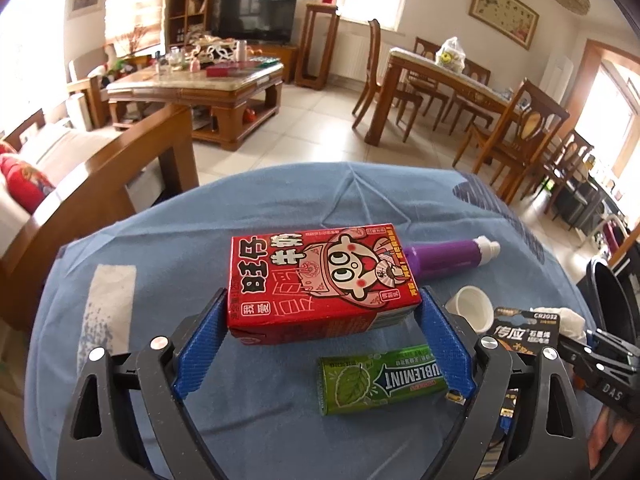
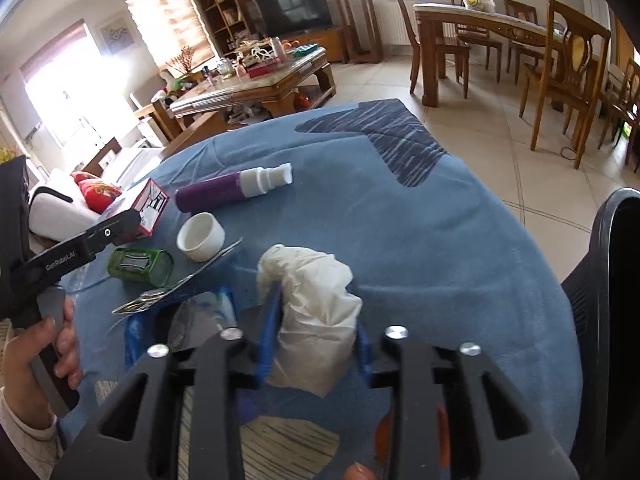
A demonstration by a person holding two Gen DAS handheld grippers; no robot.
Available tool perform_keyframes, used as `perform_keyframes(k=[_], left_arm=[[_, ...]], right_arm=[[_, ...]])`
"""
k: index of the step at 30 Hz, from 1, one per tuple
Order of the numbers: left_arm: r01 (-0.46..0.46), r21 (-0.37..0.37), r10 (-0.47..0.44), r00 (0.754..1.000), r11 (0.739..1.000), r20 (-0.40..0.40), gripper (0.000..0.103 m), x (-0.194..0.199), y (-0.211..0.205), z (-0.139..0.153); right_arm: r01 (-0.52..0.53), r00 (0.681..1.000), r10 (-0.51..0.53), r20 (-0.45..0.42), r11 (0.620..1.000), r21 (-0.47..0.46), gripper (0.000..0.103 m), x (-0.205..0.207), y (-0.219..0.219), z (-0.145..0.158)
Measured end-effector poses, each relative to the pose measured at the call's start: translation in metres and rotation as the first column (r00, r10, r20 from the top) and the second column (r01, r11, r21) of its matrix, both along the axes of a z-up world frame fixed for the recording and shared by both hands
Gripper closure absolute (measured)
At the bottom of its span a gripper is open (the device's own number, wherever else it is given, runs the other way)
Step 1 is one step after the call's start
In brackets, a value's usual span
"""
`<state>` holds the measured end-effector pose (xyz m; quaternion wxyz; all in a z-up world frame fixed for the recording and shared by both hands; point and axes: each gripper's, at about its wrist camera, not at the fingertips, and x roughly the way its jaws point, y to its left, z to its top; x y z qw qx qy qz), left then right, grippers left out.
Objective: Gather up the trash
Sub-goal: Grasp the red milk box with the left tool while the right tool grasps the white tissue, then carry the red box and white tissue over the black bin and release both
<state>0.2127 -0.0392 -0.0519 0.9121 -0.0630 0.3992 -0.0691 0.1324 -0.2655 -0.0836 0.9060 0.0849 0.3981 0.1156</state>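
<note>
Left wrist view: a red milk carton point(image 1: 320, 280) with a cartoon face is seen clamped between the blue pads of the left gripper point(image 1: 322, 304), one pad pressed against each end of it. The carton is held over a table draped in a blue cloth point(image 1: 192, 232). Just nearer the camera than the carton, a green Doublemint gum pack point(image 1: 380, 378) lies on the cloth. Beyond the carton's right end a purple spray bottle point(image 1: 444, 258) with a white nozzle lies on its side. Right of the carton a small white cap point(image 1: 472, 306) is noted, and beside that a CR2032 battery card point(image 1: 520, 334).

Right wrist view: a crumpled white tissue point(image 2: 316, 308) is gripped between the blue fingers of the right gripper point(image 2: 316, 340), jaws clenched on the wad, which rests on the blue cloth to the right of the carton point(image 2: 150, 208). The black rim of a waste bin point(image 2: 616, 240) is seen at the table's right edge, well apart from the carton. A hand point(image 2: 36, 344) holding the left gripper's handle is visible at far left.
</note>
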Motion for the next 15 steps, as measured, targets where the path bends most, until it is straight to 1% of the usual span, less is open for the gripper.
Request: perform_keyframes(k=[2, 6, 11, 13, 15], left_arm=[[-0.004, -0.005, 0.004, 1.000, 1.000, 0.027, 0.014, -0.005, 0.001, 0.005], [0.007, -0.031, -0.004, 0.996, 0.999, 0.094, 0.014, -0.019, 0.001, 0.021], [0.049, -0.055, -0.039, 0.984, 0.997, 0.171, 0.014, -0.049, -0.009, 0.044], [0.067, -0.064, -0.054, 0.979, 0.996, 0.197, 0.014, -0.062, -0.016, 0.054], [0.105, -0.079, -0.084, 0.969, 0.991, 0.231, 0.014, -0.080, -0.027, 0.065]], right_arm=[[0.006, 0.999, -0.006, 0.039, 1.000, 0.005, 0.081, -0.007, 0.000, 0.008], [0.005, 0.990, -0.011, 0.140, 0.999, 0.047, 0.083, -0.028, -0.003, 0.032], [-0.039, 0.963, 0.011, 0.269, 0.994, 0.098, 0.083, -0.059, -0.005, 0.068], [-0.056, 0.951, 0.019, 0.308, 0.992, 0.111, 0.083, -0.069, -0.004, 0.079], [-0.070, 0.939, 0.024, 0.344, 0.990, 0.123, 0.083, -0.081, -0.008, 0.088]])
